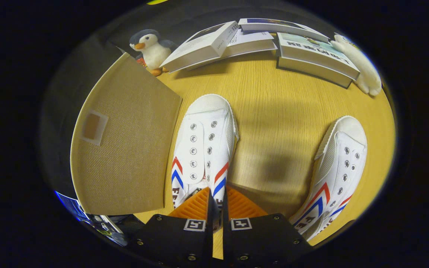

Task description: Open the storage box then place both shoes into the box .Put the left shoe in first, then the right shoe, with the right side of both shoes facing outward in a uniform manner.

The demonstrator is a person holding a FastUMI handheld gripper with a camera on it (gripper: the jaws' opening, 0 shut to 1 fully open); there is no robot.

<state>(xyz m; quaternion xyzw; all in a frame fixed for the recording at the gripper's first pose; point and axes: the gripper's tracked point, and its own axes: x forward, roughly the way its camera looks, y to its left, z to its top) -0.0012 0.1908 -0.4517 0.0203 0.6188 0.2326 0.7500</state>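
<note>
Beside the storage box point(125, 149), gripper point(217, 203) jaws pinch 1 shoe's point(203, 149) side wall.

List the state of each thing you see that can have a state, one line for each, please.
gripper: shut on the left shoe's side wall near the heel.
left shoe: upright on the table, gripped, no laces.
right shoe: upright on the table, untouched, no laces.
storage box: beside the left shoe; open or closed, cannot tell.
books: closed, lying flat.
</note>
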